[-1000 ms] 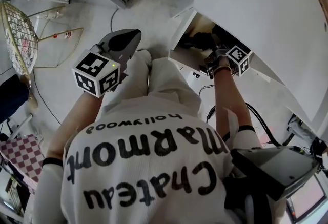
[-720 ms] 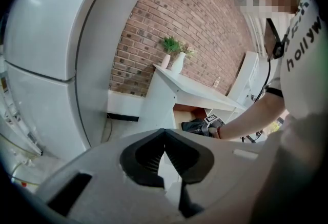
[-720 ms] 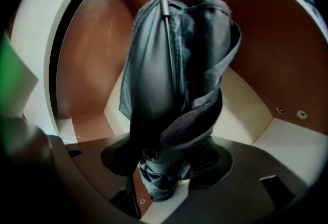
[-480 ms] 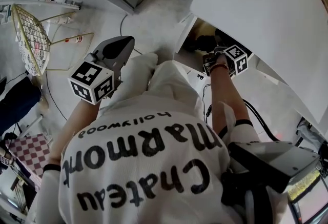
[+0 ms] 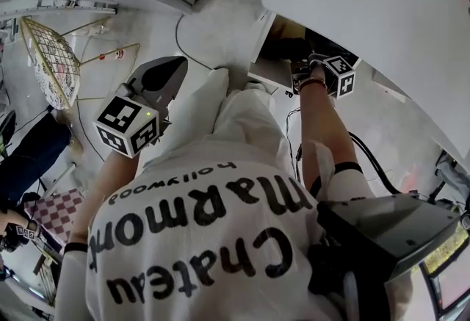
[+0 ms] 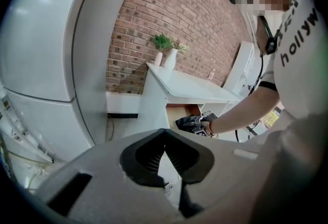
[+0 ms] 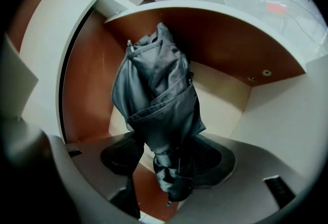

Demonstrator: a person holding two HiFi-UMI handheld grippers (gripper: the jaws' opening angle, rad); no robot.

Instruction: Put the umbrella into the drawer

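A folded dark grey umbrella [image 7: 159, 100] points into the open drawer [image 7: 225, 43], which has brown wooden walls and a pale bottom. My right gripper [image 7: 169, 159] is shut on the umbrella's lower end. In the head view that gripper [image 5: 312, 66] is at the drawer [image 5: 273, 71] under the white table [image 5: 367, 4], with the umbrella [image 5: 290, 48] dark inside it. My left gripper [image 5: 158, 81] hangs over the floor to the left, away from the drawer. Its jaws meet with nothing between them [image 6: 165, 138]. The left gripper view shows the umbrella [image 6: 190, 122] from afar.
A wire rack [image 5: 51, 51] and a cable [image 5: 183, 33] lie on the pale floor at the left. A white fridge [image 6: 46, 38] stands near a brick wall [image 6: 169, 7]. Two vases [image 6: 165, 56] stand on the table. A grey device [image 5: 382, 228] sits at lower right.
My right gripper has carried the umbrella further into the drawer. The left gripper has stayed shut and drifted slightly down and left in the view.
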